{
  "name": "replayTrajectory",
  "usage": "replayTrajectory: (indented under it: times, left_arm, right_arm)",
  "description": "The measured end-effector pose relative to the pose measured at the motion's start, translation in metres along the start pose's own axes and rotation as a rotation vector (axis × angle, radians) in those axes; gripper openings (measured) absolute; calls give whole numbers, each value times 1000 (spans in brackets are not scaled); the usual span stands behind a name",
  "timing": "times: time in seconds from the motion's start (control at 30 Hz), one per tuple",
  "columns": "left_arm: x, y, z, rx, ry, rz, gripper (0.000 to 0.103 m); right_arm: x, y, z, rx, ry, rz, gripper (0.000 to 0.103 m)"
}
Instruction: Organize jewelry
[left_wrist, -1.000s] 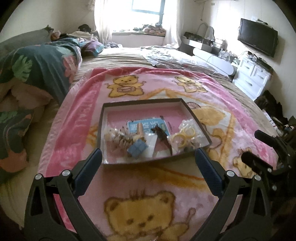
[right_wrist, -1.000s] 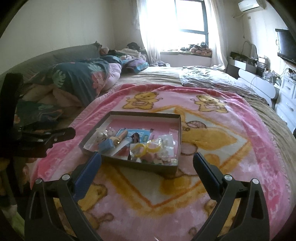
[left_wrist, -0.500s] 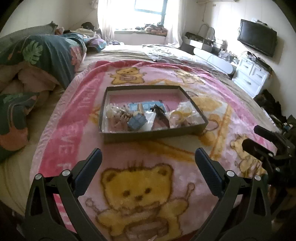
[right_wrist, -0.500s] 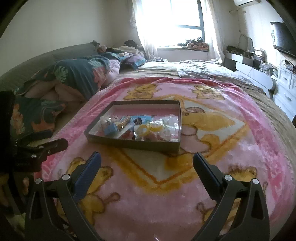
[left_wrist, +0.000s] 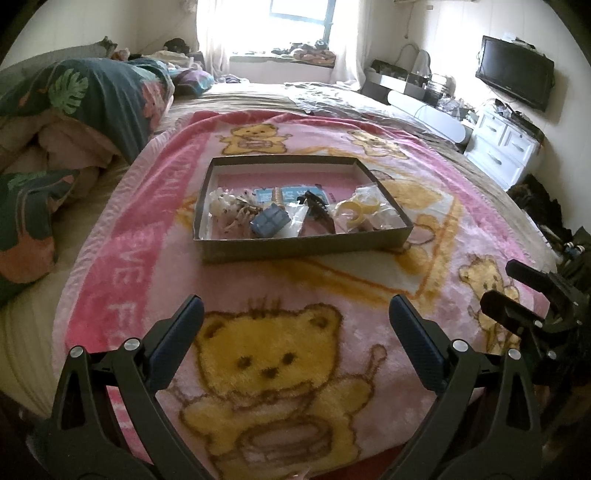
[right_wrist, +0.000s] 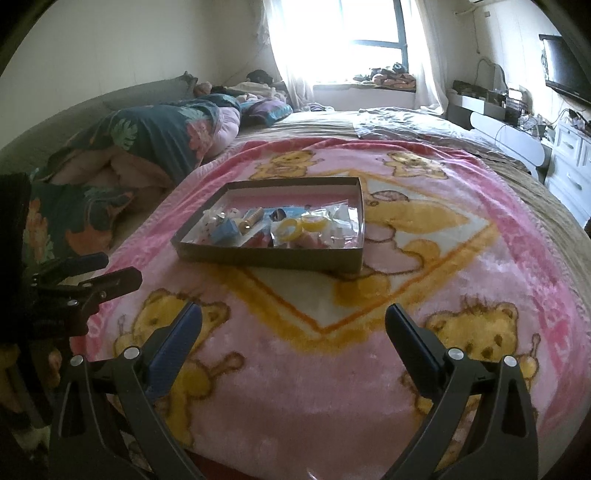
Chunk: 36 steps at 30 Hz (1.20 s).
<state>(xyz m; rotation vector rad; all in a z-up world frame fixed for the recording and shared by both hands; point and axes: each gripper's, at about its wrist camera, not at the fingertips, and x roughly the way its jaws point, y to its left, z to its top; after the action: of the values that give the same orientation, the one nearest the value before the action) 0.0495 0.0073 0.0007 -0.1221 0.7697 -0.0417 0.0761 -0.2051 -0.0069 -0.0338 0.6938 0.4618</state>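
Note:
A shallow brown cardboard tray lies on the pink bear blanket. Inside it sit pale bead jewelry, a small blue box, a dark hair clip, yellow rings in clear bags and a blue card. My left gripper hangs open well short of the tray's near wall, nothing between its fingers. My right gripper is open too, back from the tray, and shows at the right edge of the left wrist view.
A folded floral quilt is piled on the bed's left side. A white dresser and a wall television stand to the right. The window is behind the bed. The blanket's near edge lies just below both grippers.
Both grippers have pulled back from the tray toward the foot of the bed, so the tray looks smaller and farther. Both stayed open and empty.

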Motion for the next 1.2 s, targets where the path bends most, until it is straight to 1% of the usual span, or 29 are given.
replayTrajectory:
  times: [0.33, 1.2]
  left_arm:
    - [-2, 1, -1, -9, 3, 4, 94]
    - [-7, 1, -3, -13, 11, 15, 94]
  right_arm:
    - [-3, -3, -7, 8, -3, -5, 99]
    - [-4, -4, -5, 8, 0, -4, 99]
